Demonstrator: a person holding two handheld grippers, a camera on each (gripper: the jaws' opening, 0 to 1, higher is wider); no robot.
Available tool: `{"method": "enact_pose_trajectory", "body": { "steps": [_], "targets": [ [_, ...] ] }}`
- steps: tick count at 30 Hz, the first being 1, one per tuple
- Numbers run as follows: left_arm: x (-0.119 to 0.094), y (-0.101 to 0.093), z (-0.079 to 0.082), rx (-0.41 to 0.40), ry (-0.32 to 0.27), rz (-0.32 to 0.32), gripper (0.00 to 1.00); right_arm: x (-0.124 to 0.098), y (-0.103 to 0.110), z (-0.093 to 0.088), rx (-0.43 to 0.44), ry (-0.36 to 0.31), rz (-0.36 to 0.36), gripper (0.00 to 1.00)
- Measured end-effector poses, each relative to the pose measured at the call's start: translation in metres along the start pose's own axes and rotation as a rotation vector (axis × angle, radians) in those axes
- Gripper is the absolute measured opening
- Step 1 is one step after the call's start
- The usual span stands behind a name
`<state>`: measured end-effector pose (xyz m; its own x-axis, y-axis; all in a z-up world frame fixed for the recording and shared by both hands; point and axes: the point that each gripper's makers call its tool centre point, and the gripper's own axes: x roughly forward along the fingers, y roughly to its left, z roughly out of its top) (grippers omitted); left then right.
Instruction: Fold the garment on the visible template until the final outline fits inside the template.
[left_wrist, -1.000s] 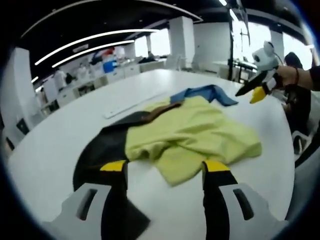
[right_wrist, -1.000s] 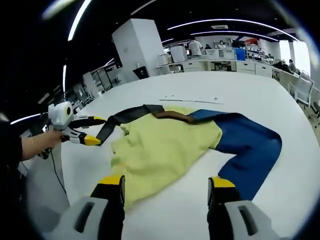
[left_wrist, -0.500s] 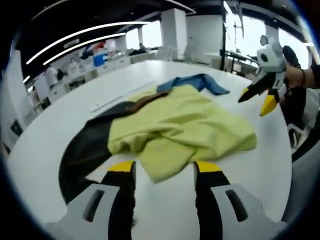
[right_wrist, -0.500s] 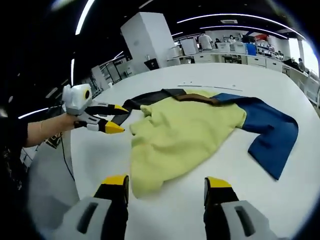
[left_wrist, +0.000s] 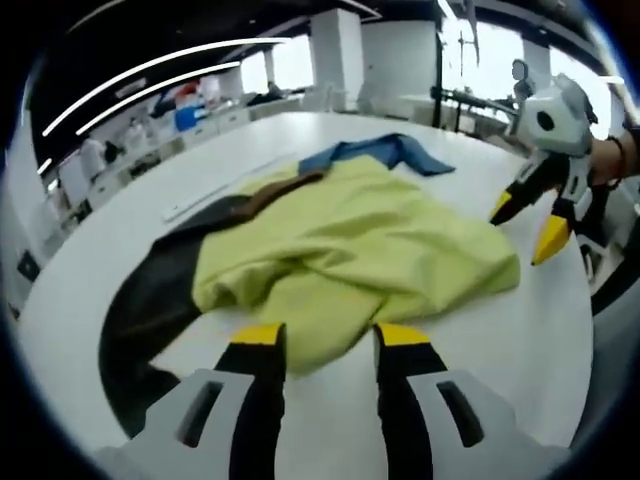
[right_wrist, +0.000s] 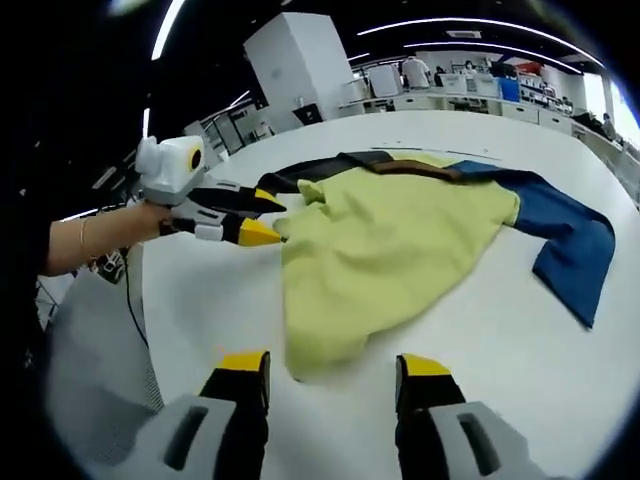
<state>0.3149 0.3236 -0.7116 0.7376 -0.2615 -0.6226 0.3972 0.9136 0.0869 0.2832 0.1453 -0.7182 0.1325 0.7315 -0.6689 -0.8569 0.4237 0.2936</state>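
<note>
A garment lies crumpled on the white table (left_wrist: 80, 300). It has a yellow-green body (left_wrist: 350, 250), a black sleeve (left_wrist: 150, 300), a blue sleeve (left_wrist: 390, 155) and a brown collar (left_wrist: 285, 190). My left gripper (left_wrist: 330, 340) is open, and the near yellow hem reaches in between its fingers. My right gripper (left_wrist: 525, 228) hangs open beside the body's right edge. In the right gripper view, the right gripper (right_wrist: 335, 365) stands open at a corner of the yellow body (right_wrist: 390, 240). There the left gripper (right_wrist: 266, 216), held in a hand, is open at the yellow edge near the black sleeve (right_wrist: 300, 180). The blue sleeve (right_wrist: 575, 245) trails right.
A thin pale strip (left_wrist: 200, 200) lies on the table beyond the black sleeve. A faint line of marks (right_wrist: 440, 150) runs behind the collar. Desks, pillars and people stand far back in the office. The table's edge (right_wrist: 110, 330) is near on the left.
Both grippers have come closer to the garment from opposite sides. The yellow edge now lies between the left jaws, and both pairs of jaws have narrowed a little.
</note>
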Motion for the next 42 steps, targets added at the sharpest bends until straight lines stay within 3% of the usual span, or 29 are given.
{"method": "enact_pose_trajectory", "body": {
  "steps": [7, 13, 19, 23, 26, 32, 36, 42],
  "targets": [
    [0.008, -0.003, -0.001, 0.038, 0.022, -0.020, 0.25, 0.006, 0.007, 0.001, -0.017, -0.012, 0.003, 0.30],
    [0.013, -0.005, -0.005, 0.047, 0.044, -0.030, 0.22, 0.010, 0.004, 0.004, -0.005, -0.017, -0.016, 0.23],
    [0.014, -0.005, -0.006, 0.026, 0.041, -0.038, 0.08, 0.011, 0.002, 0.004, -0.011, -0.021, -0.022, 0.14],
    [0.013, -0.002, -0.006, 0.039, 0.042, -0.026, 0.03, 0.007, 0.006, 0.009, -0.040, -0.035, -0.007, 0.02],
    [0.011, -0.001, -0.003, 0.034, 0.034, -0.023, 0.01, 0.002, 0.005, 0.014, -0.059, -0.049, -0.007, 0.00],
    [-0.003, -0.003, 0.010, 0.058, 0.015, -0.038, 0.00, -0.012, 0.002, 0.029, -0.086, -0.080, -0.017, 0.00],
    [-0.019, -0.001, 0.028, 0.064, -0.002, -0.036, 0.00, -0.023, -0.004, 0.048, -0.115, -0.115, -0.030, 0.00],
    [-0.026, 0.006, 0.051, 0.079, -0.035, -0.034, 0.00, -0.031, -0.012, 0.079, -0.151, -0.156, -0.045, 0.00]
  ]
}}
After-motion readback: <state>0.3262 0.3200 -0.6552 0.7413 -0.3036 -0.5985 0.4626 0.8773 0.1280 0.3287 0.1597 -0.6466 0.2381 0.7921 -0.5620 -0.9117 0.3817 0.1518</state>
